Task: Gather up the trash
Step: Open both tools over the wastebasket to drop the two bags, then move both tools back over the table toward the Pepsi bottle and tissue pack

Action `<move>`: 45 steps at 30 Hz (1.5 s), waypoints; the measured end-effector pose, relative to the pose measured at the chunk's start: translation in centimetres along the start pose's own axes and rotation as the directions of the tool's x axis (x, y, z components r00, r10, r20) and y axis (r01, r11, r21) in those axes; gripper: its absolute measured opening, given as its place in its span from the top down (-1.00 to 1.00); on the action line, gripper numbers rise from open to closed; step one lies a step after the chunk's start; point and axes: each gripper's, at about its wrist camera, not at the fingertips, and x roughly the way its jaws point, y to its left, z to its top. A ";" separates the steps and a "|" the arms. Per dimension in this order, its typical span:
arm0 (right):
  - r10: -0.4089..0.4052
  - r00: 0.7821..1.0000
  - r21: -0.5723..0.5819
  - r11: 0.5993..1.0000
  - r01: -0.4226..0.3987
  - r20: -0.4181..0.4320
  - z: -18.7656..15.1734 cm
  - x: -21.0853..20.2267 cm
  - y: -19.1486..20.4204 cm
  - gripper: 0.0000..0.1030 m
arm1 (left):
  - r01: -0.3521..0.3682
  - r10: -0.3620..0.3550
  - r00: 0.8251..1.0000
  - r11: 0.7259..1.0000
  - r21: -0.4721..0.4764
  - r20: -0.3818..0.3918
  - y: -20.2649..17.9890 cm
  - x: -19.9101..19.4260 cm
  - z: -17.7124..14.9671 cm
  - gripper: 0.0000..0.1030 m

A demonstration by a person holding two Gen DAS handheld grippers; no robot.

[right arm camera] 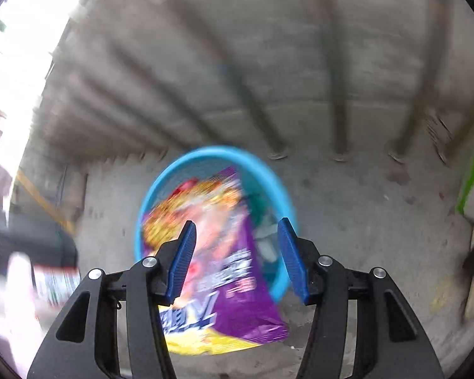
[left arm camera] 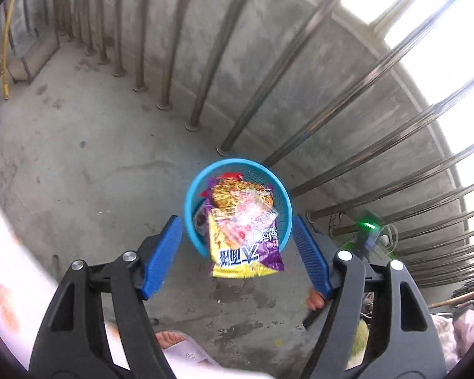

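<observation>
A round blue basket (left arm camera: 189, 202) stands on the concrete floor by the railing, stuffed with wrappers. A large purple and yellow snack bag (left arm camera: 246, 252) lies across the top and hangs out over the near rim. A gold noodle packet (left arm camera: 227, 192) and a clear wrapper (left arm camera: 252, 211) sit under it. My left gripper (left arm camera: 235, 221) hovers above the basket, open wide with nothing between its pads. In the blurred right wrist view, my right gripper (right arm camera: 237, 222) is open over the same basket (right arm camera: 205, 154). The snack bag (right arm camera: 237, 284) lies below its fingers, and the right pad stands apart from it.
Steel railing bars (left arm camera: 268, 79) and a low concrete wall run behind the basket. The person's bare feet (left arm camera: 169, 338) stand on the floor just in front of it. A yellow pipe (left arm camera: 4, 47) is at the far left, and a green-lit device (left arm camera: 368, 225) sits to the right.
</observation>
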 end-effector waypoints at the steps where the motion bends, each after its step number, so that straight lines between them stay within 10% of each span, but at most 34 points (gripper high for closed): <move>1: 0.000 0.999 -0.060 0.998 -0.002 -0.044 -0.2 1.2 1.6 -0.02 | 0.006 -0.006 1.000 1.000 -0.007 0.011 0.5 -1.3 -0.4 -0.36; 4: -0.097 0.972 -0.242 0.969 0.044 -0.212 -0.5 6.8 5.7 0.05 | -0.014 0.016 0.999 0.999 -0.034 0.051 2.8 -5.8 -2.9 -0.37; 8: -0.330 0.840 -0.428 0.894 0.132 -0.431 -2.8 16.6 8.8 0.09 | -0.078 0.089 0.992 0.991 -0.111 0.091 6.0 -10.6 -7.3 -0.37; 13: -0.551 0.702 -0.583 0.778 0.236 -0.452 -3.7 23.2 9.6 0.09 | -0.167 0.206 0.970 0.951 -0.261 0.128 9.7 -16.3 -13.1 -0.37; 18: -0.638 0.612 -0.598 0.738 0.312 -0.467 -3.9 26.0 7.4 0.08 | -0.200 0.278 0.946 0.906 -0.373 0.167 12.6 -19.8 -16.9 -0.37; 21: -0.619 0.641 -0.576 0.753 0.319 -0.454 -3.0 24.7 6.8 -0.07 | -0.200 0.294 0.938 0.892 -0.406 0.183 13.8 -21.2 -18.2 -0.37; 28: -0.366 0.859 -0.455 0.872 0.182 -0.358 0.6 14.9 7.0 -0.39 | -0.153 0.271 0.932 0.896 -0.417 0.239 14.5 -23.0 -20.0 -0.37; 32: -0.223 0.926 -0.350 0.931 0.109 -0.305 2.6 9.1 6.1 -0.40 | -0.115 0.251 0.923 0.903 -0.415 0.291 13.8 -23.9 -21.4 -0.37; 38: -0.045 0.984 -0.264 0.965 -0.002 -0.172 3.4 1.0 8.1 -0.40 | -0.087 0.266 0.888 0.898 -0.432 0.374 14.1 -26.8 -25.3 -0.37; 45: 0.089 0.993 -0.345 0.932 -0.108 -0.071 1.8 -8.1 15.3 -0.40 | -0.083 0.346 0.826 0.855 -0.511 0.445 16.3 -31.4 -31.7 -0.37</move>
